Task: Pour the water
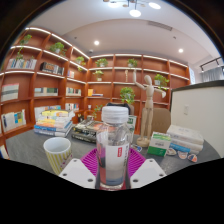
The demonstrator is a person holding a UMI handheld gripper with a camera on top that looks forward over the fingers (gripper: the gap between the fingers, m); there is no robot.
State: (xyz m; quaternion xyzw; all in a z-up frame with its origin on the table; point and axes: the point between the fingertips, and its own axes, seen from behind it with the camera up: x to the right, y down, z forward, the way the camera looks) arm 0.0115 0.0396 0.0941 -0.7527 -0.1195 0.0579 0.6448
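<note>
**Bottle in the tongs, cup waiting just to the side**

Nearest you: the tongs [113, 172] are closed part-way onto the clear plastic water bottle [114, 148]. Both pink pads [93, 160] sit against its lower body, one on each side, and the bottle stands upright between them, white cap [114, 115] on top, red label around the middle.

Handling, as a judgement: thin-walled clear plastic like this will likely flex under a hard squeeze, and the smooth wall may slip as you tilt. The water makes it bottom-heavy and the load will shift as it tips. Your hold low on the body looks sensible; keep the pads on the straight wall at or below the label, not the tapered shoulder. The cap looks to be on, so nothing pours until that is dealt with.

Just beside the bottle on the surface [40, 152]: a paper cup [57, 153] with a dotted pattern, open mouth up, light enough to tip if nudged.

Further out: stacked books [55, 122], small boxes [172, 143].

Far: a wooden figure [147, 100] and wall shelves [40, 75] with plants.
</note>
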